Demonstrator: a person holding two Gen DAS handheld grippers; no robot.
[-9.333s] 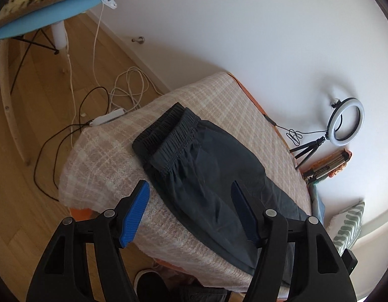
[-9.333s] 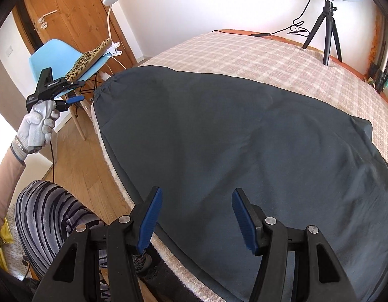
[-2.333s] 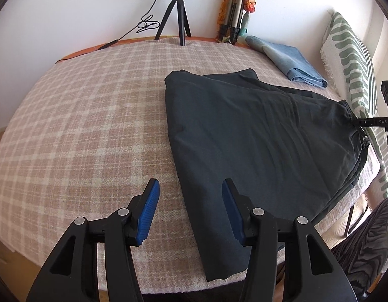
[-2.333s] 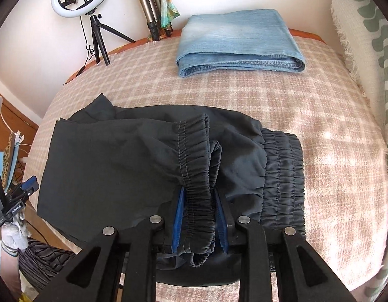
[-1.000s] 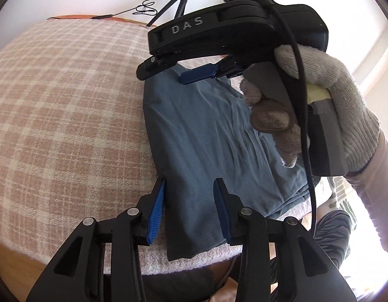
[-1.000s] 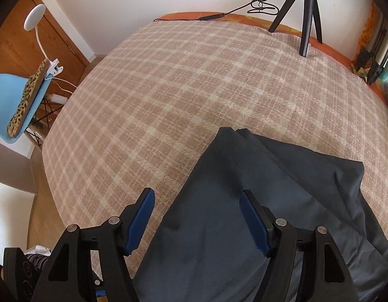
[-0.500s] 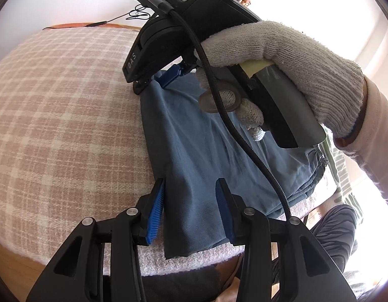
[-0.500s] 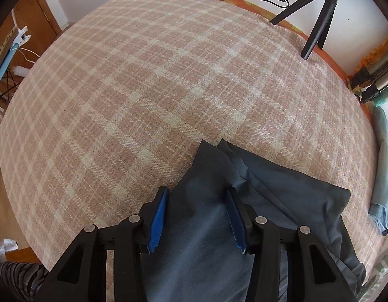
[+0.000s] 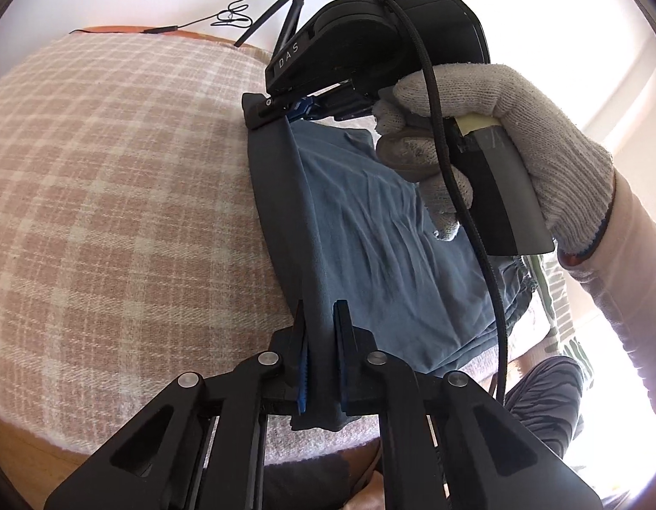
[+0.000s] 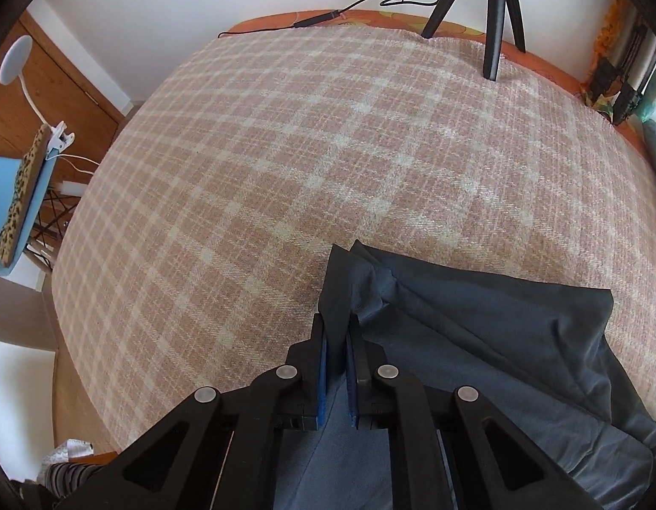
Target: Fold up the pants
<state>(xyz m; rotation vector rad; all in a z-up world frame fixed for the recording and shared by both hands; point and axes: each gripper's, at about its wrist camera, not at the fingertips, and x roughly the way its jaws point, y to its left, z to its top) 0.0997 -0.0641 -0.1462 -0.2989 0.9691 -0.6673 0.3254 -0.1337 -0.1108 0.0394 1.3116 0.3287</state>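
Dark grey pants (image 9: 370, 233) lie folded on the checked blanket (image 9: 115, 170) near the bed's front edge. My left gripper (image 9: 321, 310) has its jaws closing, pads pinching the near end of the pants' left edge. That edge stands up as a taut ridge running to my right gripper (image 9: 302, 108), held by a gloved hand (image 9: 519, 136). In the right wrist view the right gripper (image 10: 338, 323) has its jaws closing and nips the far corner of the pants (image 10: 476, 340), layered hems poking up past its fingertips.
A black tripod (image 10: 493, 12) and a cable (image 10: 319, 21) stand at the bed's far edge by the wall. A blue chair with a leopard cushion (image 10: 17, 195) is off the bed's left side. The person's striped leg (image 9: 540, 408) is by the bed's front right.
Both grippers' jaws closed on the pants' left edge, which now stands up as a ridge between them. The right gripper shifted onto the far corner.
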